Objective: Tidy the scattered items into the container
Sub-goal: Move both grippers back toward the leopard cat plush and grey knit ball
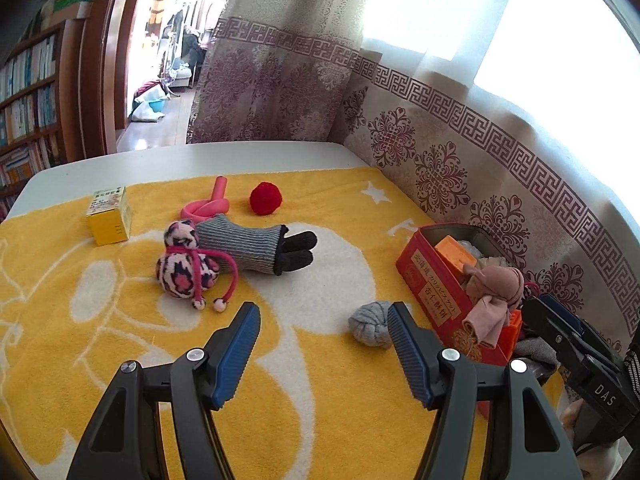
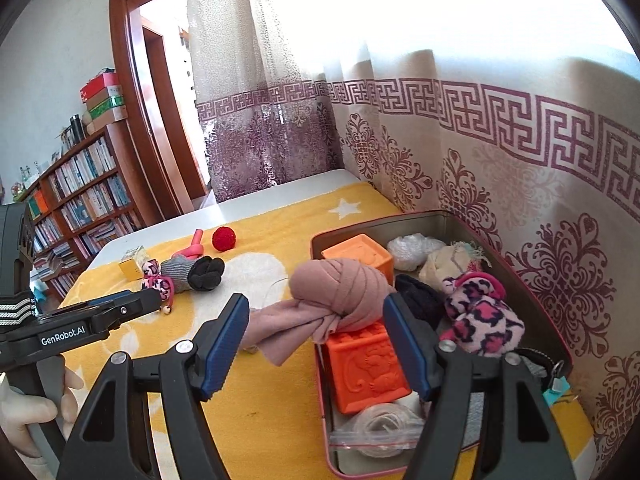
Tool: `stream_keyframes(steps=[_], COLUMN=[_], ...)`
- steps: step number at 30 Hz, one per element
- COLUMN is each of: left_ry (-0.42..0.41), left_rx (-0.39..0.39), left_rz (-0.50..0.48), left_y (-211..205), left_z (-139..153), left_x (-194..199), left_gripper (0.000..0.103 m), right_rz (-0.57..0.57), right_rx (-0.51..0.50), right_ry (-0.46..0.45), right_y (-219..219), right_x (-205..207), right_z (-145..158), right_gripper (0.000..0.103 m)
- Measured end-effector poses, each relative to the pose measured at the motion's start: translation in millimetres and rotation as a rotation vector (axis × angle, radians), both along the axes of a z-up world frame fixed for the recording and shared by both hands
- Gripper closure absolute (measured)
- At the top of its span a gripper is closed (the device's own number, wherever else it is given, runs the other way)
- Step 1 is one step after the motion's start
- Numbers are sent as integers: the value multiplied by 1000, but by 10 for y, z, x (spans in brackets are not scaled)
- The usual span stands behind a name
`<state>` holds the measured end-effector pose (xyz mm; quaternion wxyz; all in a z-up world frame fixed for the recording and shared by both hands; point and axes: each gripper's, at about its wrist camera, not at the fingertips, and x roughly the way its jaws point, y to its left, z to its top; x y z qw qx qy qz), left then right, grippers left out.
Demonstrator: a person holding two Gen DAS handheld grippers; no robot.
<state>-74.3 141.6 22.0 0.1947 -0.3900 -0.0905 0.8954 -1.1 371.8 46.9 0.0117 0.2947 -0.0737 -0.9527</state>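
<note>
Left wrist view: the left gripper (image 1: 324,324) hangs released and empty over the yellow towel (image 1: 120,320) on the white worktop (image 1: 160,160). Just beyond its right finger lies a rolled grey sock (image 1: 370,322), touching nothing. Farther off lie a leopard-print plush toy (image 1: 186,268), a grey-and-black glove (image 1: 256,246), a pink twisted tube (image 1: 208,206), a red pompom (image 1: 266,198) and a small yellow box (image 1: 109,216). The red tin (image 1: 436,292) stands at the right, packed high.

Right wrist view: the right gripper (image 2: 316,328) is released, nothing pressed between its pads. A knotted pink cloth (image 2: 340,292) sits across the tin's near-left rim (image 2: 320,360), atop an orange block (image 2: 368,364), its tail trailing out onto the towel. Likely trouble: the cloth, perched so, could slide out, and the heaped tin leaves little room for the rest.

Patterned curtains (image 2: 520,160) hang close behind; a bookshelf (image 2: 80,200) and doorway (image 2: 160,100) stand far left.
</note>
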Motion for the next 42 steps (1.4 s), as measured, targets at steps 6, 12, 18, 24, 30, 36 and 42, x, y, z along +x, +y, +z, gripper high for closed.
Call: stream_keyframes(steps=[6, 12, 18, 24, 30, 36, 42], left_ry=[-12, -24, -43, -48, -54, -46, -49], left_rx=[28, 43, 46, 51, 48, 19, -50], left_rz=[56, 70, 86, 92, 102, 107, 106], left_y=[-325, -455, -548, -580, -608, -658, -672], left_z=[-50, -110, -171, -195, -211, -182, -205], left_x=[-4, 4, -14, -38, -52, -73, -210], left_gripper=[35, 35, 35, 35, 35, 35, 35], right_rz=[31, 67, -40, -174, -29, 153, 179], right_rx=[7, -59, -92, -38, -15, 14, 102], right_ry=[22, -30, -70, -63, 53, -21, -158], right_y=[-192, -202, 86, 302, -79, -643, -890], right_x=[1, -179, -338, -329, -132, -201, -439], right_z=[43, -57, -194, -134, 97, -107, -506], right_gripper=[30, 30, 30, 29, 30, 30, 30])
